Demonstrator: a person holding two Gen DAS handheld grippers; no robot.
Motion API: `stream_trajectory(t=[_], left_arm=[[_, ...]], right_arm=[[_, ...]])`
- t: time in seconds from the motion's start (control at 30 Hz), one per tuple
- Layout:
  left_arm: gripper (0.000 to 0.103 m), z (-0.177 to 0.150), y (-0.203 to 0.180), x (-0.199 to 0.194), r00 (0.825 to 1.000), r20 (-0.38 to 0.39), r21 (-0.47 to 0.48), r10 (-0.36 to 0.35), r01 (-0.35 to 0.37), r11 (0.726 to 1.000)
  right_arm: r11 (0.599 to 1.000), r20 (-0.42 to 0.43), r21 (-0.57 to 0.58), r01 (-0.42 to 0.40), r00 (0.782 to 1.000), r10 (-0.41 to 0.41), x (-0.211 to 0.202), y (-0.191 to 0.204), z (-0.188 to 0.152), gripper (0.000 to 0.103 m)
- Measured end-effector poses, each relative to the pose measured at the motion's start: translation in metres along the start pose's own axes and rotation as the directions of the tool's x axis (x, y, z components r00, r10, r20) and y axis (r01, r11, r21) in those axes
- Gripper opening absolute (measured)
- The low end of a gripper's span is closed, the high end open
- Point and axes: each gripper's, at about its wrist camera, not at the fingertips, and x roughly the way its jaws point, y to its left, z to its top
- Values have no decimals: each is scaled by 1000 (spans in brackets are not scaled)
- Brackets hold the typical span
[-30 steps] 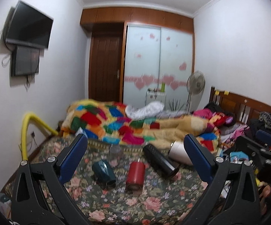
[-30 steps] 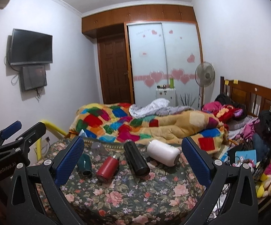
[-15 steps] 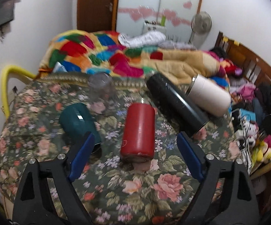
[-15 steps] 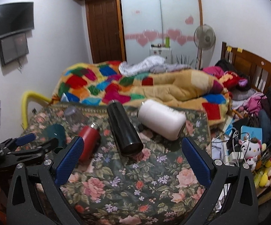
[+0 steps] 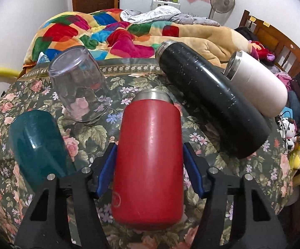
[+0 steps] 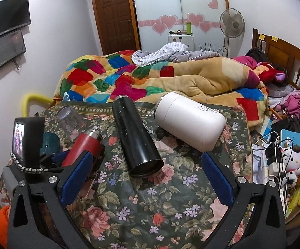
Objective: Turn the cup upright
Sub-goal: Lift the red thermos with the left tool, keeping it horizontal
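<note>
Left gripper [image 5: 148, 164] clenched around lying red cup [image 5: 148, 155]. Right gripper [image 6: 145, 176] released, alone showing black cup's [image 6: 136, 137] base.

This is a bedroom in a home. There is a bed [image 6: 278, 54] with a bright patchwork blanket [image 6: 112, 78]. A fan [image 6: 232, 23] stands by the wardrobe [image 6: 179, 6], and a TV [image 6: 6, 18] hangs on the wall.

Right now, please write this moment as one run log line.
left gripper: closing around lying red cup, contact unclear | right gripper: open, empty, above floral cloth | black cup: lying
</note>
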Motion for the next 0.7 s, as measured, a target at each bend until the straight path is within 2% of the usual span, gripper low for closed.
stream_trajectory(t=[0.13, 0.43, 0.7], left_arm=[[62, 0, -5, 8, 1000, -1, 23, 26, -25, 999], [61, 2, -7, 15, 999, 0, 7, 54, -54, 999], [61, -9, -17, -36, 997, 68, 29, 40, -42, 999]], right_arm=[[1000, -6, 3, -7, 1000, 7, 5, 0, 1, 103], [1000, -3, -5, -3, 1000, 3, -3, 0, 1, 103], [1000, 35, -9, -10, 999, 10, -28, -3, 2, 103]])
